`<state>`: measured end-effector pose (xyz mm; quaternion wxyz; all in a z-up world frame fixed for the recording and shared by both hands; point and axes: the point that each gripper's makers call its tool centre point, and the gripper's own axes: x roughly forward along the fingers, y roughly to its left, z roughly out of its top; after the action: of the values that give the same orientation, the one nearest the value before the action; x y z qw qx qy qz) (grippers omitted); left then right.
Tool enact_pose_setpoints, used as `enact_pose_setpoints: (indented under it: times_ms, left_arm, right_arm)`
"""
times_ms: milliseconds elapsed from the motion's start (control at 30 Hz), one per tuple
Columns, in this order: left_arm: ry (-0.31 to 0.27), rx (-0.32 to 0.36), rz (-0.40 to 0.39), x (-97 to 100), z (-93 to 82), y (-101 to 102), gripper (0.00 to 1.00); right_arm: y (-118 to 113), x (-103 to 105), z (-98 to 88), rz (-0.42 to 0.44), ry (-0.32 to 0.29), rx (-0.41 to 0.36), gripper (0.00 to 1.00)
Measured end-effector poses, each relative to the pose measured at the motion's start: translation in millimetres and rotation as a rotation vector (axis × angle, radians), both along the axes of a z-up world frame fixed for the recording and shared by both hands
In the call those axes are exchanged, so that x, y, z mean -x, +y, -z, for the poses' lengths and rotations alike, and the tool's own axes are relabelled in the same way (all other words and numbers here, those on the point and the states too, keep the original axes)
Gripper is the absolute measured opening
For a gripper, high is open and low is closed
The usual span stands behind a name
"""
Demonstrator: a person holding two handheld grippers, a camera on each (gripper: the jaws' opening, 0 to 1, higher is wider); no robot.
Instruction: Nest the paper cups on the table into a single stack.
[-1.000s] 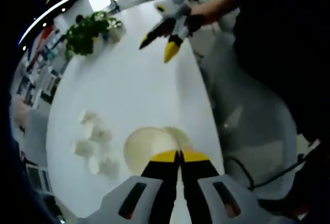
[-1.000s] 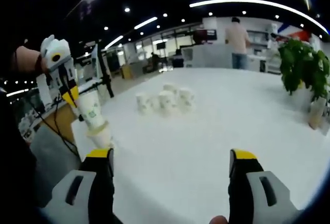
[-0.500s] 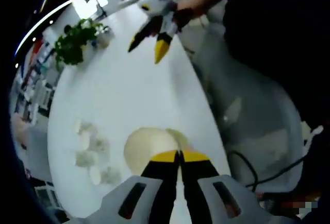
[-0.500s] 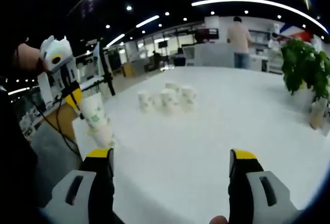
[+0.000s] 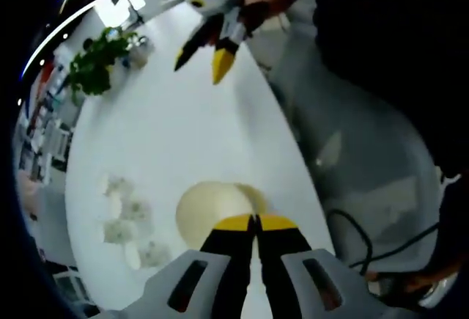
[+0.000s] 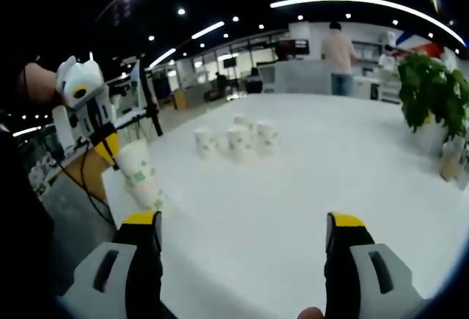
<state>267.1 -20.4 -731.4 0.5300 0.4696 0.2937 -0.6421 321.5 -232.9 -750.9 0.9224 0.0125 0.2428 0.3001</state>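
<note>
The left gripper (image 5: 256,223) has its yellow-tipped jaws pressed together on the rim of a small stack of paper cups (image 5: 212,210), whose open mouth faces the camera in the left gripper view. From the right gripper view the same gripper (image 6: 108,152) hangs at the near left edge of the table, the held stack (image 6: 139,176) pointing down and tilted, its lower end close above the tabletop; whether it touches the surface cannot be told.

The right gripper (image 6: 243,229) has its jaws spread wide apart with nothing between them, over bare white table (image 6: 308,180). In the left gripper view it (image 5: 207,53) is seen far up the table with a hand (image 5: 253,7) wrapped around its body.

Out past the fingers, a cluster of loose paper cups (image 6: 233,140) stands upright in the middle of the table, packed just beside one another, well apart from both grippers. The same cluster (image 5: 124,220) lies to the left of the held stack in the left gripper view.

A leafy potted plant (image 6: 431,99) sits at the far right edge of the table. Beyond it a person (image 6: 338,56) stands at a counter with their back turned. A dark cable (image 5: 359,249) trails across the floor beside the table.
</note>
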Motion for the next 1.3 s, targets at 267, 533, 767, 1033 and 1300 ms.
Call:
enact_pose_setpoints:
  times_ms: [267, 533, 767, 1033, 1300]
  left_arm:
    - [0.024, 0.002, -0.036, -0.8, 7.3, -3, 0.00]
    - [0.042, -0.013, -0.042, 2.1, 13.8, -4, 0.00]
    - [0.061, 0.009, -0.082, 1.2, 14.7, -6, 0.01]
    - [0.061, 0.017, -0.118, -0.5, 20.6, -8, 0.16]
    - [0.070, 0.018, -0.139, -0.5, 20.9, -5, 0.17]
  right_arm:
    - [-5, 0, 2.0, 0.017, 0.005, -0.008, 0.90]
    - [-5, 0, 4.3, 0.020, 0.009, -0.010, 0.90]
    - [-8, -1, 3.6, 0.028, 0.008, -0.018, 0.90]
    - [-10, 1, 4.7, 0.032, 0.012, -0.017, 0.90]
    - [-10, 2, 5.5, 0.035, 0.015, -0.017, 0.90]
